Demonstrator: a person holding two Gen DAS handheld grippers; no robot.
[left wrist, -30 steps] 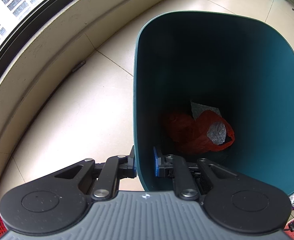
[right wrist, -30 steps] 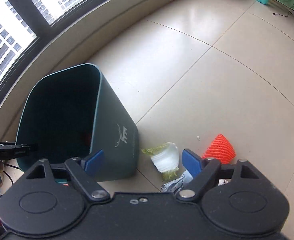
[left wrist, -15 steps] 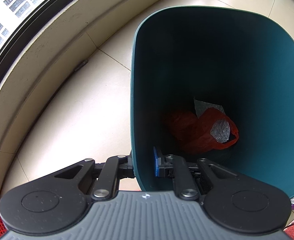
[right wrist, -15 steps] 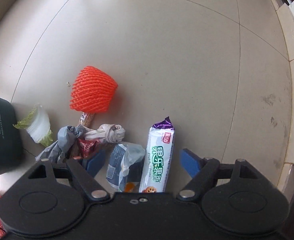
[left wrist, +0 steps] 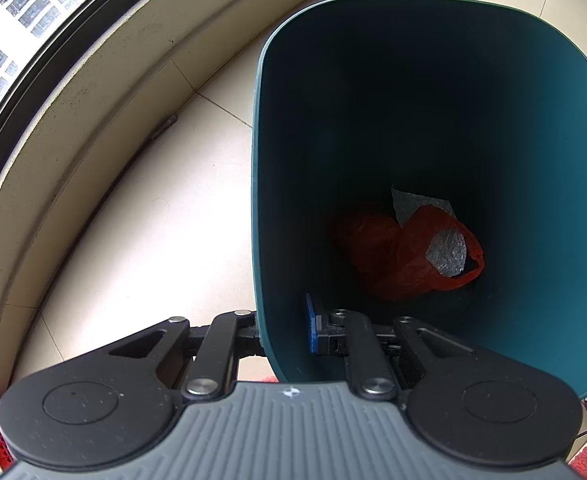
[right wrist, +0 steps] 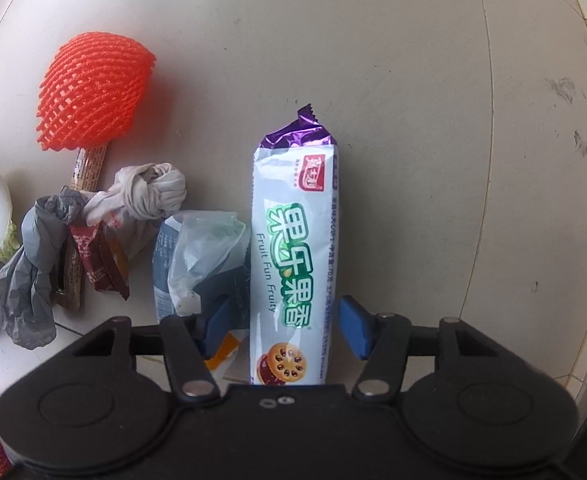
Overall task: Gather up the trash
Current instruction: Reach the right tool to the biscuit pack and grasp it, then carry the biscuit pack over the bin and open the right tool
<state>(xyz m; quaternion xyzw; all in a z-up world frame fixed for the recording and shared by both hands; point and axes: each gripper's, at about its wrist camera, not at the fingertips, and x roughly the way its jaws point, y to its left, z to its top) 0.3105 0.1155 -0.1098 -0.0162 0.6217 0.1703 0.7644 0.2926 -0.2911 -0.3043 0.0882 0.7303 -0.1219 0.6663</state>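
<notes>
Right wrist view puts us low over the floor (right wrist: 413, 80), with the right hand-held gripper (right wrist: 283, 322) spread wide and its blue pads either side of the biscuit packet (right wrist: 293, 248); neither pad looks to touch it yet. We judge this as the reach-and-grasp step for one more piece of trash. The next move calls for closing squarely on the packet's near end without catching the clear plastic bag (right wrist: 201, 256) lying against its left side.

The packet is long and white with a crimped purple end and green lettering, lying lengthwise away from us. Further left sit a knotted rag (right wrist: 149, 192), a grey glove (right wrist: 29, 276) and an orange foam net (right wrist: 93, 92).

Our left hand-held gripper (left wrist: 283, 330) pinches the wall of the teal bin (left wrist: 513, 120), one finger inside and one outside. A red bag (left wrist: 405, 256) lies at its bottom.
</notes>
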